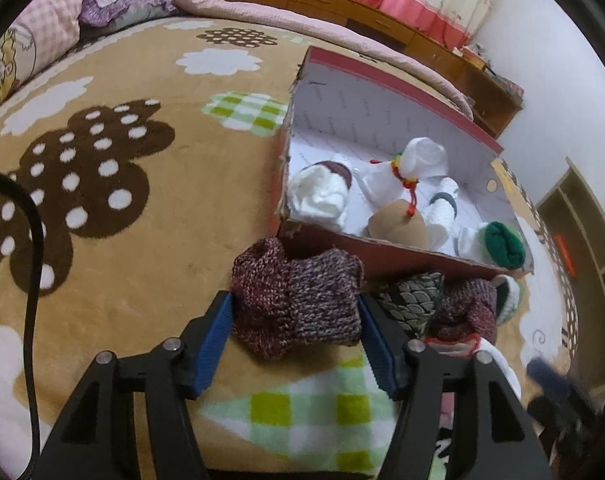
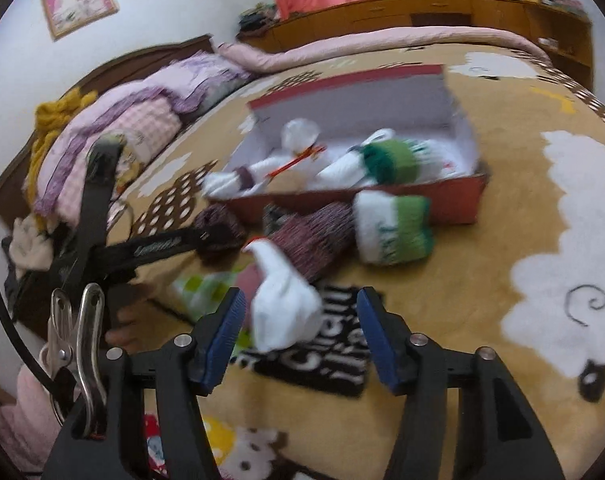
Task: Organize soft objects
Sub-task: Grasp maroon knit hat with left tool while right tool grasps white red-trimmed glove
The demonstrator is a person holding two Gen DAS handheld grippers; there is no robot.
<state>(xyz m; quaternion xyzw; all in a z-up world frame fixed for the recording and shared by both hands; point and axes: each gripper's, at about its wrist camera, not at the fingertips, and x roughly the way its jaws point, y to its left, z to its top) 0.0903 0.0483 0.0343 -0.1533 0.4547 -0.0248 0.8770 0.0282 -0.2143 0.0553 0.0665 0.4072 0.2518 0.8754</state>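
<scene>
A maroon knitted sock bundle (image 1: 298, 296) lies on the tan blanket in front of a red shoebox (image 1: 386, 254). My left gripper (image 1: 298, 344) is open. Its blue pads flank the bundle's two sides, and I cannot tell whether they touch it. In the right wrist view a white rolled bundle (image 2: 282, 308) lies between the pads of my open right gripper (image 2: 302, 334). It sits close to the left pad, with a clear gap on the right. The shoebox (image 2: 454, 200) holds several rolled socks in white, tan and green.
Beside the box lie a grey scale-patterned bundle (image 1: 414, 300), a second maroon knit (image 2: 314, 236) and a green-and-white roll (image 2: 394, 228). Pink bedding (image 2: 142, 120) is piled at the bed's head. A black cable (image 1: 34, 280) hangs at the left, and wooden cabinets (image 2: 382, 12) stand behind.
</scene>
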